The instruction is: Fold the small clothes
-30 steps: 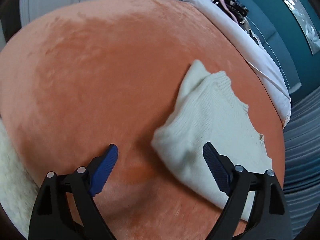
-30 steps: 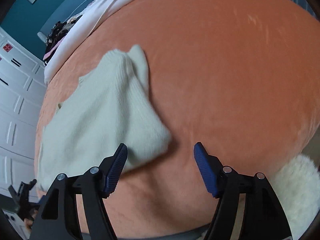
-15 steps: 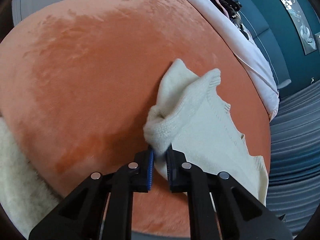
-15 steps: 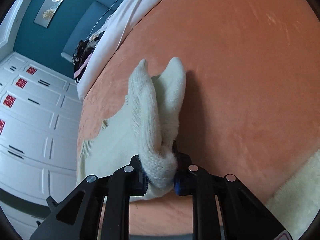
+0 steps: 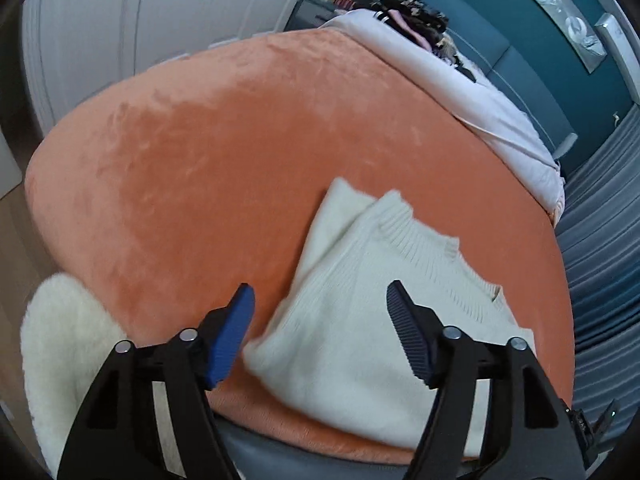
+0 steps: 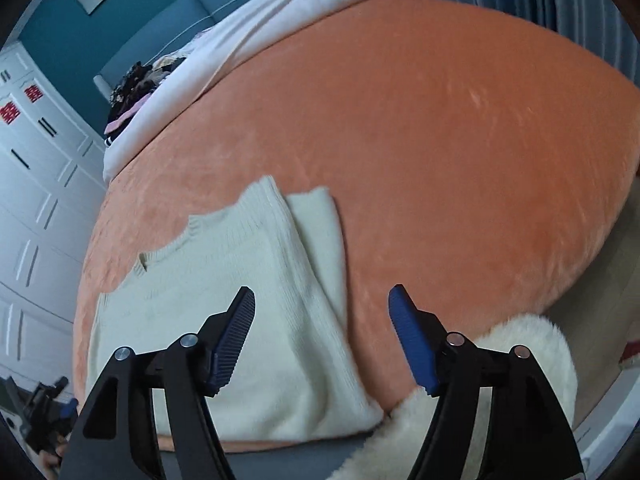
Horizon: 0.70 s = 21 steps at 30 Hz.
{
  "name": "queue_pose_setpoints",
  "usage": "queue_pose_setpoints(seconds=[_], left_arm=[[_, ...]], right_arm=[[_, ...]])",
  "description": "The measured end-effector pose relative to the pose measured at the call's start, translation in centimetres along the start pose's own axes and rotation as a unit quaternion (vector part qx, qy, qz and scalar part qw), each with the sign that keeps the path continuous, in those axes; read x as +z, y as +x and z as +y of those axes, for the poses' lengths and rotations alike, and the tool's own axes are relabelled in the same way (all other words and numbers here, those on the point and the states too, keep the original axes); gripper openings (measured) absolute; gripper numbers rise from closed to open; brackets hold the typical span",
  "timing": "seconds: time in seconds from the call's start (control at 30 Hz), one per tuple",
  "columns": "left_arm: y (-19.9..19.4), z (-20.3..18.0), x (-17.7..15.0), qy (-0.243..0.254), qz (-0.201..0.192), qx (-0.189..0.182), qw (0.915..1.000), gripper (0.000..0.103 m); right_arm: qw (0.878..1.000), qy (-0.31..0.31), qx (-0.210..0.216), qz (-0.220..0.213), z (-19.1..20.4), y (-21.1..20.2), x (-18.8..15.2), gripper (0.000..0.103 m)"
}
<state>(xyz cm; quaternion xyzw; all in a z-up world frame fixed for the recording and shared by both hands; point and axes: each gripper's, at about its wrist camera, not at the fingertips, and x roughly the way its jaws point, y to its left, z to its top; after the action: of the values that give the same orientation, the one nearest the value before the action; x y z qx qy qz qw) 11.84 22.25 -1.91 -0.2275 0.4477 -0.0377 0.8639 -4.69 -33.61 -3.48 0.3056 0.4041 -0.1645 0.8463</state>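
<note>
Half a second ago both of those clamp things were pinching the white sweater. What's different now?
Both have let go. The left gripper and right gripper stand with jaws wide apart, drawn back from the cream sweater, which has dropped from its pulled-up bunch and lies flat, one side folded over. The orange blanket, the white fluffy rug and the clothes pile are unchanged.

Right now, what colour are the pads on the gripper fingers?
Blue, ribbed pads on black fingers; clearest in the right wrist view.
</note>
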Motion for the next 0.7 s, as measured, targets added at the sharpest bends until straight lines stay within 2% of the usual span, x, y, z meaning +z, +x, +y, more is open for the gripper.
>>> queue_pose_setpoints(seconds=[0.03,0.1,0.17,0.2,0.23,0.27,0.3,0.37,0.43,0.47,0.5,0.57,0.6,0.7], left_arm=[[0.9,-0.8,1.0,0.008,0.005,-0.007,0.9999,0.079],[3.7,-2.1,2.4,0.022,0.016,-0.009,0.9996,0.085],[7.2,-2.9,3.1,0.031,0.042,0.008,0.9986,0.082],[9.2,-3.2,3.1,0.033,0.064,0.005,0.9974,0.067],[10.7,-3.3,3.0,0.038,0.088,0.005,0.9954,0.032],[12.3,-3.7,3.1,0.046,0.114,0.012,0.9923,0.013],[12.5,-3.9,2.8,0.049,0.114,0.014,0.9922,0.011],[11.8,-4.2,3.5,0.056,0.087,0.009,0.9946,0.011],[12.3,-3.9,3.8,0.053,0.087,0.021,0.9946,0.011],[13.4,-3.4,3.8,0.043,0.098,0.033,0.9936,0.011],[14.2,-3.0,3.4,0.036,0.104,0.036,0.9932,0.011],[14.6,-3.3,3.3,0.049,0.086,0.043,0.9941,0.012],[14.5,-3.8,3.4,0.056,0.084,0.050,0.9936,0.013],[12.1,-4.8,3.4,0.083,0.071,0.052,0.9927,0.016]], right_arm=[[1.000,-0.011,0.005,0.000,0.8,0.8,0.9,0.072],[0.999,-0.034,0.011,0.009,2.4,3.4,2.6,0.073],[0.998,-0.049,-0.007,0.025,3.7,7.1,4.0,0.073],[0.998,-0.054,-0.017,0.033,3.6,8.4,3.9,0.068],[0.997,-0.059,-0.022,0.045,3.7,9.8,3.9,0.021],[0.995,-0.066,-0.021,0.067,4.2,11.2,4.0,0.010],[0.995,-0.064,-0.017,0.075,4.8,11.4,4.3,0.009],[0.998,-0.055,0.034,0.013,5.5,8.4,5.1,0.008],[0.998,-0.044,0.042,-0.024,5.4,6.7,6.0,0.008],[0.999,-0.038,0.031,-0.021,4.8,7.4,6.0,0.008],[0.999,-0.031,0.013,0.003,4.0,9.3,6.0,0.008],[0.995,-0.033,-0.023,0.090,2.4,14.9,5.2,0.008],[0.996,-0.036,-0.021,0.075,2.4,15.0,5.0,0.010],[0.997,-0.049,-0.040,0.034,4.7,11.7,5.3,0.022]])
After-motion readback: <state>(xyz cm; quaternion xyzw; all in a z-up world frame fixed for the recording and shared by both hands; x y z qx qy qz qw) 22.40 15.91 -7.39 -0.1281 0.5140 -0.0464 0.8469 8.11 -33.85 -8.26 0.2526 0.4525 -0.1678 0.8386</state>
